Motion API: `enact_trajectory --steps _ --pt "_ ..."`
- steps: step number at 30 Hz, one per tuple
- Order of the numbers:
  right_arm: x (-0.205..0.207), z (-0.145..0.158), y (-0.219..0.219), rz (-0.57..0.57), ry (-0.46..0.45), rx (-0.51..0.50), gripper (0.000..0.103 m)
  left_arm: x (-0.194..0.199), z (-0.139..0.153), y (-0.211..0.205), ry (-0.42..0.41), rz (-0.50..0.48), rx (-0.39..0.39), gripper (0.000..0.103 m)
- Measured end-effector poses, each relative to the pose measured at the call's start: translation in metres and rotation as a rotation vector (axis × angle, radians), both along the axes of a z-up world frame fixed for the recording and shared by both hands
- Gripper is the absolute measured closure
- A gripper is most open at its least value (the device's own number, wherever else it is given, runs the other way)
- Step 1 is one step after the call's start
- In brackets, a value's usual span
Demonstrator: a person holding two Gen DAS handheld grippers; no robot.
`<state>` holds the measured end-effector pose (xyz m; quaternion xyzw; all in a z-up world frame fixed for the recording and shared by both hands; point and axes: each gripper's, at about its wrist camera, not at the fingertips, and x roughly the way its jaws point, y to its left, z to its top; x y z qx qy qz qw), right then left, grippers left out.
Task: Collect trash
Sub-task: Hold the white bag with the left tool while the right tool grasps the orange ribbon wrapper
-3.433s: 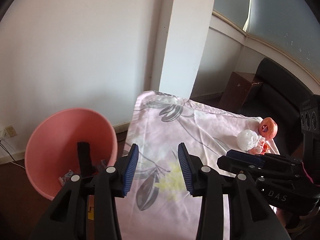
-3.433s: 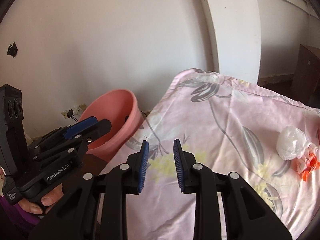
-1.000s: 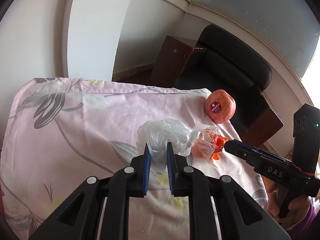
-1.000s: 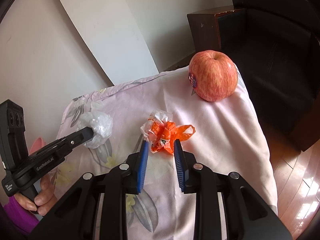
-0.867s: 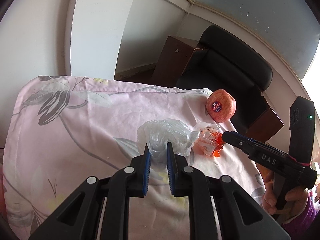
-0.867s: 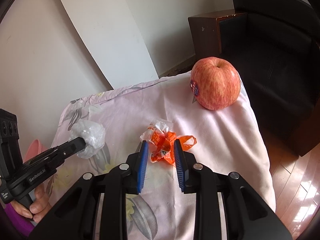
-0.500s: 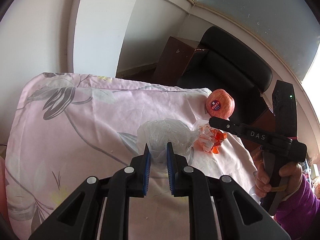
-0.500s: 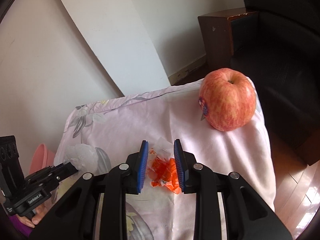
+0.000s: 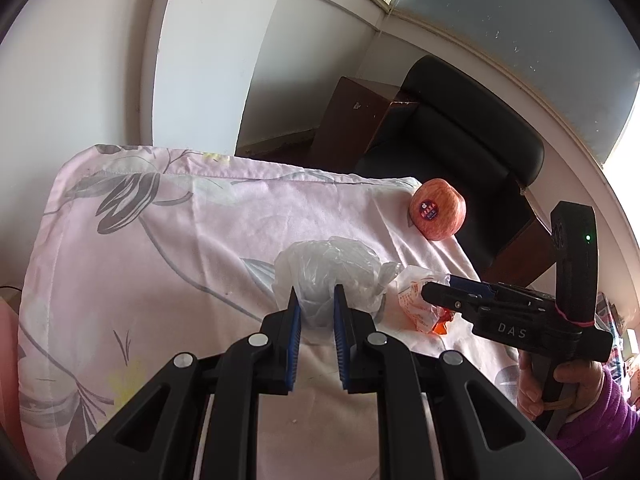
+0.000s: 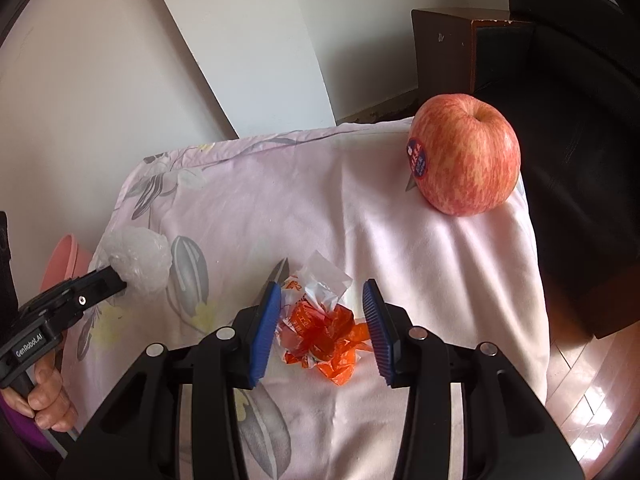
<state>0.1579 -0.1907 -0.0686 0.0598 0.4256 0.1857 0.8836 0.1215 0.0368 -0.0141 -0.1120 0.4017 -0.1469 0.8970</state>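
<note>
— Clear plastic bag [image 9: 326, 268]: the left tongs [image 9: 316, 322] are clamped on it. And the right?

— The right tongs [image 10: 320, 320] have just been opening; the orange wrapper [image 10: 320, 330] lies between them on the surface [image 10: 400, 240], ungripped, so gripping comes next.

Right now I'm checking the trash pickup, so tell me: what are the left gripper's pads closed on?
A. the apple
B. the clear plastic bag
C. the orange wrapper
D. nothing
B: the left gripper is pinching the clear plastic bag, while the orange wrapper lies between the right gripper's open jaws and the apple sits untouched.
</note>
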Motion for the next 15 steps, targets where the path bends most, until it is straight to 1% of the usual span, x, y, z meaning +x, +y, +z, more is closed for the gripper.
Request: enact_trajectory --steps 2,3,4,8,15 --pt "-0.006 0.0 0.001 0.001 -0.004 -0.014 0.06 -0.004 0.001 0.001 -0.004 0.003 0.001 0.089" --pt "-0.009 0.0 0.001 0.002 -0.008 -0.016 0.065 -0.005 0.002 0.002 -0.004 0.005 0.001 0.089" --pt "-0.011 0.0 0.001 0.006 -0.01 -0.016 0.067 -0.007 0.002 0.002 -0.005 0.006 0.001 0.089" --pt "-0.019 0.003 0.002 0.007 -0.029 -0.021 0.071 -0.016 0.006 0.006 -0.016 0.018 0.005 0.089" --pt "-0.032 0.014 0.014 0.039 -0.064 0.005 0.072 -0.031 0.014 0.017 -0.04 0.067 0.016 0.089"
